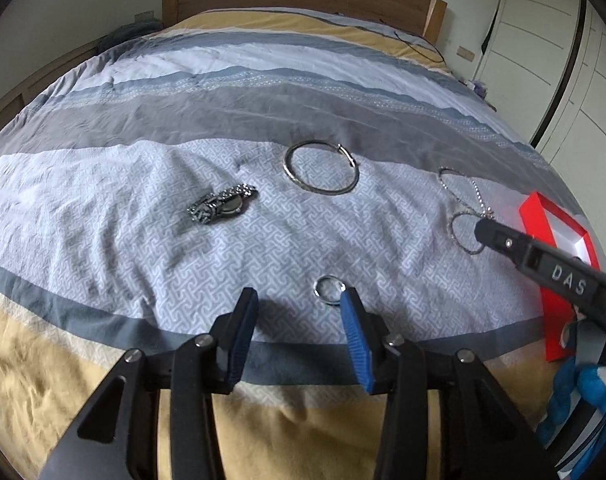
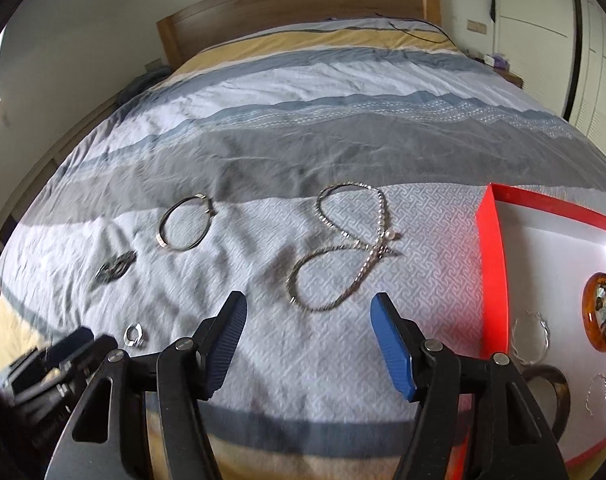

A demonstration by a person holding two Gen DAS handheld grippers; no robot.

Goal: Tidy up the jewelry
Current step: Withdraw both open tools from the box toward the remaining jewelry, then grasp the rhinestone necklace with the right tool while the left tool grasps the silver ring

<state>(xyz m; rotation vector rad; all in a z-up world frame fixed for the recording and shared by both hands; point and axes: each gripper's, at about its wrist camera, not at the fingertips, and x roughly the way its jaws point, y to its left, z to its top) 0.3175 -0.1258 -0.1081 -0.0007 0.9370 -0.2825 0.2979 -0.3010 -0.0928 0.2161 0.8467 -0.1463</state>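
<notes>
On the bed [image 1: 183,128], a chain necklace [image 2: 343,248] was seen lying just ahead of the right gripper [image 2: 309,304], whose jaws were spread wide; the left gripper [image 1: 299,300] was likewise released, beside a small ring [image 1: 328,289].

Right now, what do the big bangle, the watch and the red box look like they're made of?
The big bangle looks like polished silver-toned metal: thin, rigid, with bright glints along its rim. The watch seems to be steel, with a shiny linked band and a dark, glossy face, probably glass. The red box looks like matte cardboard with a white lining, going by its flat, thin walls and folded corners.
</notes>
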